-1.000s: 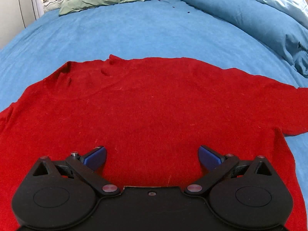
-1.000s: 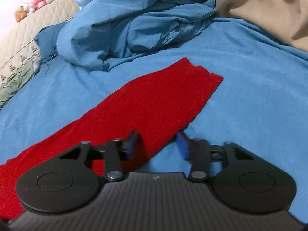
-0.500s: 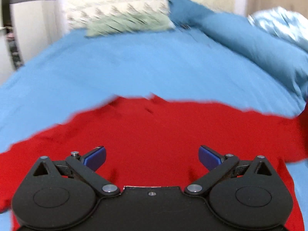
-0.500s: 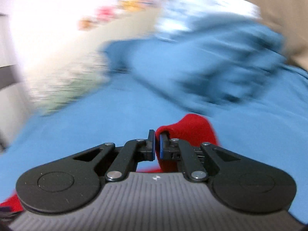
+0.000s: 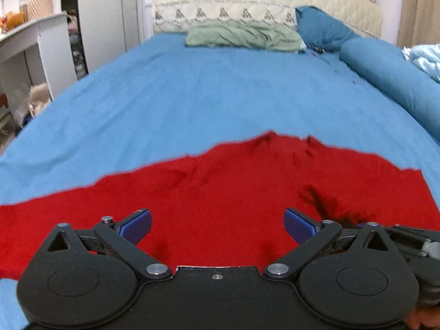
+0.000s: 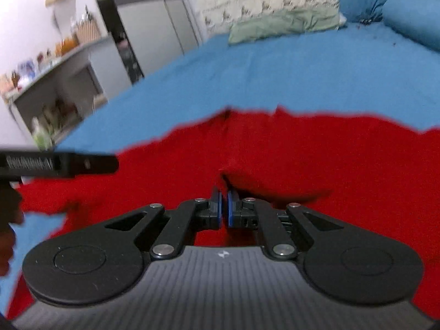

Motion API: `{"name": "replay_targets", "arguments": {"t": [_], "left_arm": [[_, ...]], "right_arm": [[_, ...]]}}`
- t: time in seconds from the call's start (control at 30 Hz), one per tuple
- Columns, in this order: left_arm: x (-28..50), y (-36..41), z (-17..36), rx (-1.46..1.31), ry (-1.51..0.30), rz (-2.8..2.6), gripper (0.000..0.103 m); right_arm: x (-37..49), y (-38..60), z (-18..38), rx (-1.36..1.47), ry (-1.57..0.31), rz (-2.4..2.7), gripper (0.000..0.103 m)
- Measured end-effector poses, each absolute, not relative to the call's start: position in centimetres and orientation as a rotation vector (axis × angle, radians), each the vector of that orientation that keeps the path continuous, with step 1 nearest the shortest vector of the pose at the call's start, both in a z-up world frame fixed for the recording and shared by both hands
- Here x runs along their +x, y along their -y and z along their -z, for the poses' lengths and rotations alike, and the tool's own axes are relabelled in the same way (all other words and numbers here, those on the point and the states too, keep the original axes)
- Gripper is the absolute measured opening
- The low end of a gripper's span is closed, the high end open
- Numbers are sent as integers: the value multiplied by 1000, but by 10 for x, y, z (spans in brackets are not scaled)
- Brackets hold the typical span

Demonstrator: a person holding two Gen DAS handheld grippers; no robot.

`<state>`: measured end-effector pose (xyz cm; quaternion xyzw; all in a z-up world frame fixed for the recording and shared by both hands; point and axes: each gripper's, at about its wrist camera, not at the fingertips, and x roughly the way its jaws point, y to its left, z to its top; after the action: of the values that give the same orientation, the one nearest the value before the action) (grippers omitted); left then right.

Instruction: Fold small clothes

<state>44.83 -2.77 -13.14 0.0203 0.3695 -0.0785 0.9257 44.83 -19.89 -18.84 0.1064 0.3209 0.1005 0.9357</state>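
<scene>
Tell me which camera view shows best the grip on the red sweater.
The right wrist view: the right gripper is shut on a pinched fold of the red sweater. The left wrist view shows only bunched cloth behind its own open fingers.

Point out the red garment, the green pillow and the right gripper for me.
red garment [image 5: 220, 192]: left wrist view, flat middle of the cloth.
green pillow [image 5: 242, 36]: left wrist view, middle of its front.
right gripper [image 6: 223, 206]: right wrist view, between its fingertips, shut on a red fold.
</scene>
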Motion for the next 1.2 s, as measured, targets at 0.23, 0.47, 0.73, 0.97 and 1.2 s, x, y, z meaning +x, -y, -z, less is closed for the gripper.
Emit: {"name": "replay_targets", "arguments": {"t": [0.23,0.47,0.73,0.97,1.2], "left_arm": [[442,51,128,80,-742,281,103],[447,115,146,245,-753,479,103],[479,126,177,137,-818,472,77],[476,49,174,-118,-777,306,77],[472,22,186,-204,-776,286,81]], "right_arm": [[415,197,166,124,-634,-191,85],[358,249,153,85,-660,15,88],[344,287,181,125,-682,204,88],[348,286,191,96,-665,233,87],[348,292,186,105,-650,283,88]]}}
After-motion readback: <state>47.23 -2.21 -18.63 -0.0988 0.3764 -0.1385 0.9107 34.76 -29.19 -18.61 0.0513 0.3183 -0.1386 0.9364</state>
